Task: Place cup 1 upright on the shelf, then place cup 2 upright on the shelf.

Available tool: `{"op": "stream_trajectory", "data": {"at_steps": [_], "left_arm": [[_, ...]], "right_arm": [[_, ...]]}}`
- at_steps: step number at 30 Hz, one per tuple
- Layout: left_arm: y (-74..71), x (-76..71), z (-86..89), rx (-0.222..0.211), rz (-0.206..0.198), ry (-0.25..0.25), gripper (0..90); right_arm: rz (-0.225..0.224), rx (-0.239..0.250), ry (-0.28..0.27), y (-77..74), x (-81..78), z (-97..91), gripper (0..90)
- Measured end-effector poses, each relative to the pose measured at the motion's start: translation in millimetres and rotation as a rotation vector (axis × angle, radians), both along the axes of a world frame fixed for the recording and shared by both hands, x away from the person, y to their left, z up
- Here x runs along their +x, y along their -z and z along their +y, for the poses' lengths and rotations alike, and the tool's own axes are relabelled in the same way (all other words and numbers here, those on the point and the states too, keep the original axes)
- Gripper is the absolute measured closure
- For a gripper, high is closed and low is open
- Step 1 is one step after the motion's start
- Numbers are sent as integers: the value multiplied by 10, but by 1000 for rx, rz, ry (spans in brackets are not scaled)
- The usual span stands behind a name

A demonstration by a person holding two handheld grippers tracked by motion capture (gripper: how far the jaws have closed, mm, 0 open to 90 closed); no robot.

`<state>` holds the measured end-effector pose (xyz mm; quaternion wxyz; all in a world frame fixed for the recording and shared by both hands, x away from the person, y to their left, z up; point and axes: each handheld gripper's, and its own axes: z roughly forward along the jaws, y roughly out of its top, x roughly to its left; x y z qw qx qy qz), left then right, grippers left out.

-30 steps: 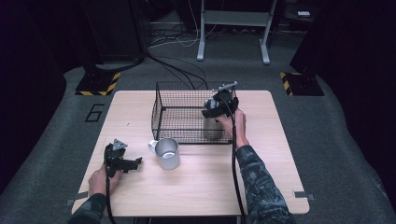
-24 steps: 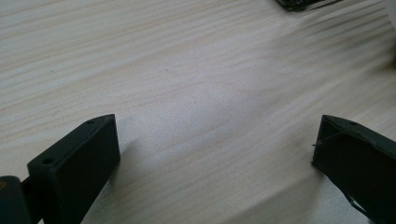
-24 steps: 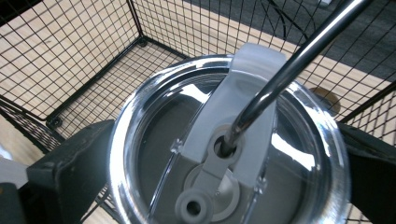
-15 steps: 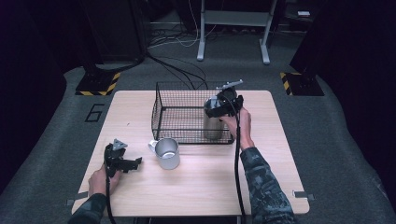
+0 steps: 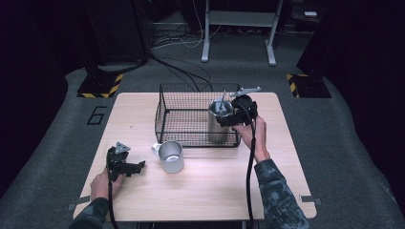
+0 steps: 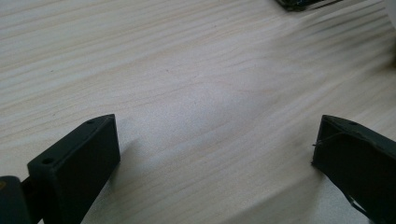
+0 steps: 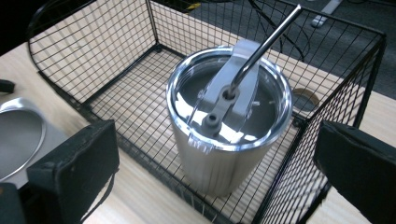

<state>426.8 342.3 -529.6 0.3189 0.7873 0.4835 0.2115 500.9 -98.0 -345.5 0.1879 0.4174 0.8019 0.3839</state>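
Note:
A steel tumbler (image 5: 218,125) with a clear lid and a metal straw stands upright in the front right corner of a black wire basket (image 5: 165,114). My right gripper (image 5: 228,114) hovers beside the tumbler's top, open. In the right gripper view the tumbler (image 7: 224,140) stands just beyond the spread jaws, inside the basket (image 7: 116,60). A lidless steel mug (image 5: 171,156) stands in front of the basket, and its rim (image 7: 18,135) shows at the left. My left gripper (image 5: 136,168) rests low at the table's front left, open, over bare wood (image 6: 215,140).
The light wooden table (image 5: 215,191) has bare room in front and at both sides. The basket's wire walls surround the tumbler on the near and right sides. Cables and a stand's legs lie on the floor beyond the table.
My right hand and gripper have drifted a little right and back toward the person, off the tumbler's top. The tumbler stays in the basket. The left gripper has not moved.

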Motion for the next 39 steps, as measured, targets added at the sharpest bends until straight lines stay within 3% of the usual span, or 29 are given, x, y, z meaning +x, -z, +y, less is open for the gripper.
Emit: {"op": "stream_trajectory", "data": {"at_steps": [9, 14, 19, 27, 35, 39], "left_arm": [[-1, 0, 0, 1, 1, 0, 4], [-1, 0, 0, 1, 1, 0, 4], [12, -11, -24, -24, -9, -33, 4], [18, -40, -20, -27, -14, -45, 4], [17, -89, -14, -26, -15, -62, 4], [15, -128, -17, -30, -10, -83, 4]], "right_arm": [[-1, 9, -14, 59, -300, -161, 0], [-5, 22, -5, 166, -458, -247, 0], [-25, 42, -3, 279, -615, -344, 0], [-8, 63, 19, 517, -767, -515, 0], [19, 45, 54, 1003, -872, -698, 0], [37, -32, 84, 1348, -892, -755, 0]]}}
